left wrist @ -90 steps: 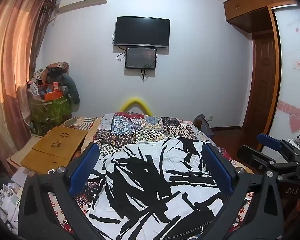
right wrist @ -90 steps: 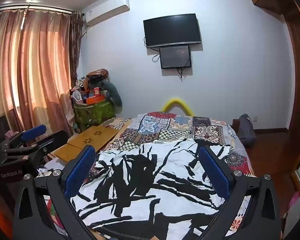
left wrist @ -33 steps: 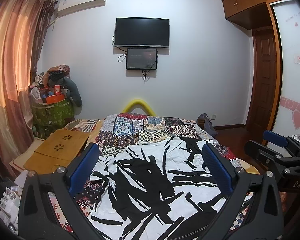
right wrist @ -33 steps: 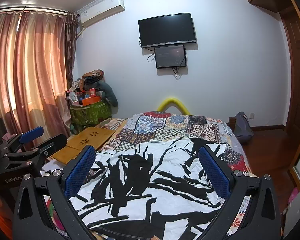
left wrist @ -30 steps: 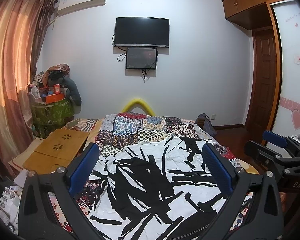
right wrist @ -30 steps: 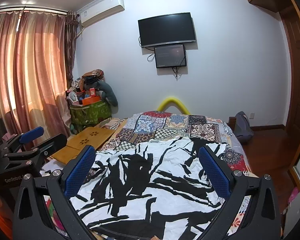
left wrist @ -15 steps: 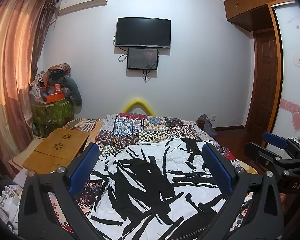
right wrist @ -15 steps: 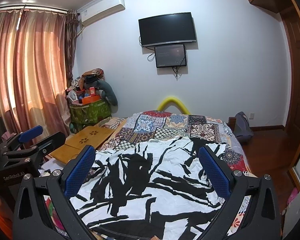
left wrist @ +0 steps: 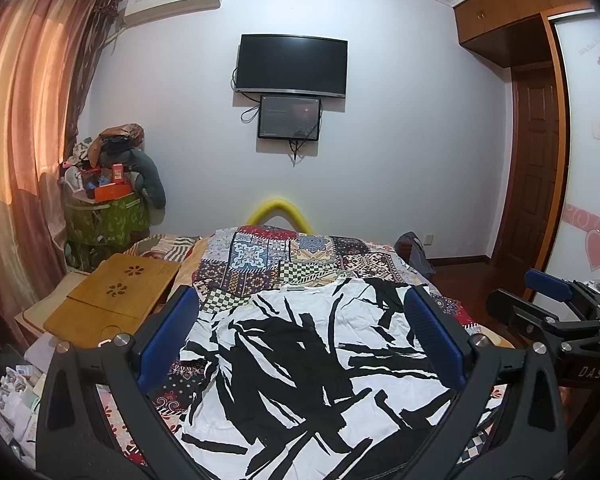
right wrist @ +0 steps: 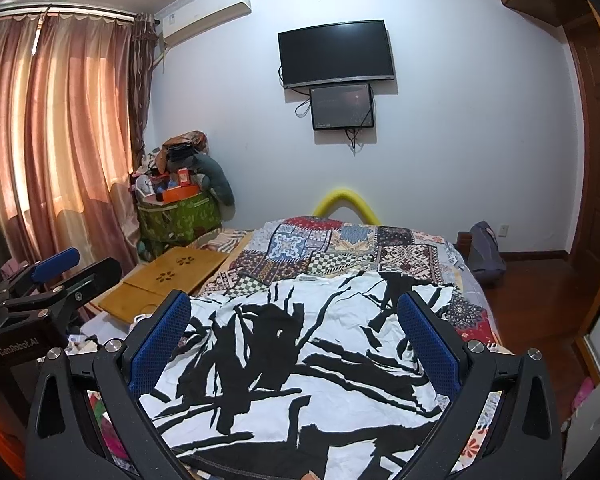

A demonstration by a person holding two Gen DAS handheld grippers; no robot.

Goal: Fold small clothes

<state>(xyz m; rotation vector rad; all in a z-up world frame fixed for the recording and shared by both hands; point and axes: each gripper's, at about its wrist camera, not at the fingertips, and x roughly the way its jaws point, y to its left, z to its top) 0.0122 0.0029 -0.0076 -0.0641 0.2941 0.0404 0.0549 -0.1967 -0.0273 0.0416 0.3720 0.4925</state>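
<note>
A white garment with bold black streaks [left wrist: 300, 364] [right wrist: 300, 364] lies spread flat on the patchwork bedspread [left wrist: 284, 256] [right wrist: 328, 248], its collar toward the far wall. My left gripper [left wrist: 300, 340] hovers above its near part, open, with nothing between the blue pads. My right gripper [right wrist: 294, 340] hovers likewise, open and holding nothing. Each gripper also shows at the edge of the other's view: the right one [left wrist: 548, 304] at the right, the left one [right wrist: 56, 276] at the left.
A wooden lap desk [left wrist: 112, 300] lies on the bed's left side. A green hamper piled with clutter [left wrist: 108, 204] stands in the corner by the curtains [left wrist: 20, 160]. A yellow foam arc [left wrist: 278, 210] rises behind the bed. A dark bag [right wrist: 486, 252] and a wooden door [left wrist: 536, 168] are at the right.
Both views have shifted only slightly; the grippers stay open above the garment, which has not moved.
</note>
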